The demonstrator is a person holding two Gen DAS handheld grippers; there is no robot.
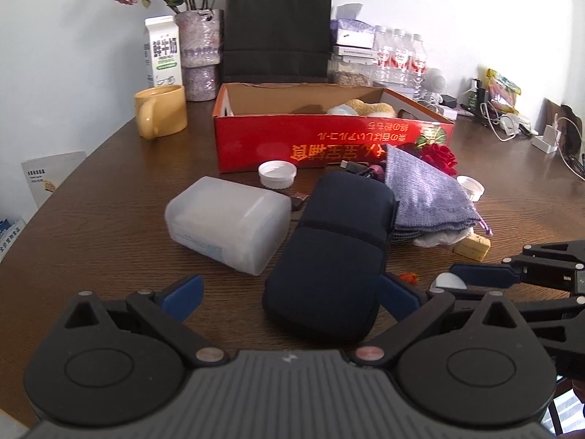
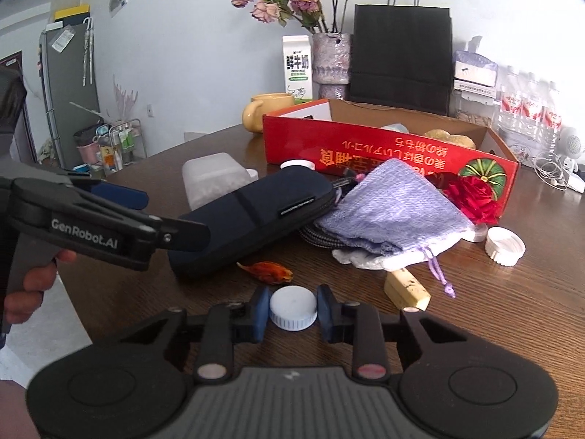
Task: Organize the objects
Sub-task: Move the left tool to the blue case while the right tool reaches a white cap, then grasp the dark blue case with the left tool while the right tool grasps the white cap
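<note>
A dark navy zip case lies on the brown table, its near end between the wide-open blue fingers of my left gripper; the fingers stand apart from its sides. The case also shows in the right wrist view, with the left gripper beside it. My right gripper is shut on a small white bottle cap just above the table; the cap shows in the left wrist view. An open red cardboard box stands behind, holding a few items.
A frosted plastic container, a purple knit pouch, two white lids, a cork and a dried orange petal lie nearby. A yellow mug, milk carton, vase, black bag and water bottles stand at the back.
</note>
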